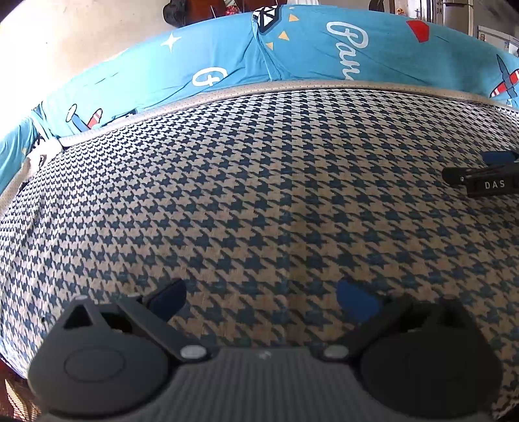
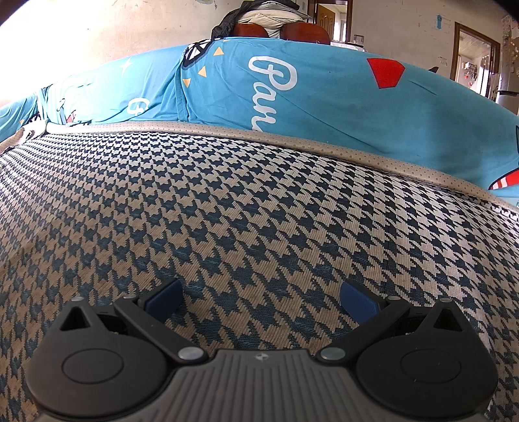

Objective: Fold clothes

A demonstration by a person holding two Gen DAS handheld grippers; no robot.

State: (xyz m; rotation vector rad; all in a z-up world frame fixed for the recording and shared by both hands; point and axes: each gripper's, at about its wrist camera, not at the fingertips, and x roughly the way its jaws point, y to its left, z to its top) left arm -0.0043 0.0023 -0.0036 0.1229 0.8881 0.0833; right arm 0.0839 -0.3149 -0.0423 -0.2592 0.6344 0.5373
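Observation:
A navy-and-beige houndstooth cloth (image 1: 259, 194) (image 2: 259, 211) lies spread flat below both grippers, its dotted beige hem (image 1: 227, 94) (image 2: 259, 133) along the far side. My left gripper (image 1: 262, 302) hangs open just above it, blue pads (image 1: 355, 303) wide apart, nothing between them. My right gripper (image 2: 261, 302) is open the same way over the cloth, with blue pads (image 2: 358, 300) spread and nothing held. The right gripper's black fingertip (image 1: 483, 181) shows at the right edge of the left wrist view.
Beyond the hem lies a turquoise printed sheet (image 1: 324, 48) (image 2: 308, 97) with white lettering and red shapes. Behind it stand a pale wall (image 2: 113, 29), dark wooden furniture with piled clothing (image 2: 275, 22) and a doorway (image 2: 473, 55).

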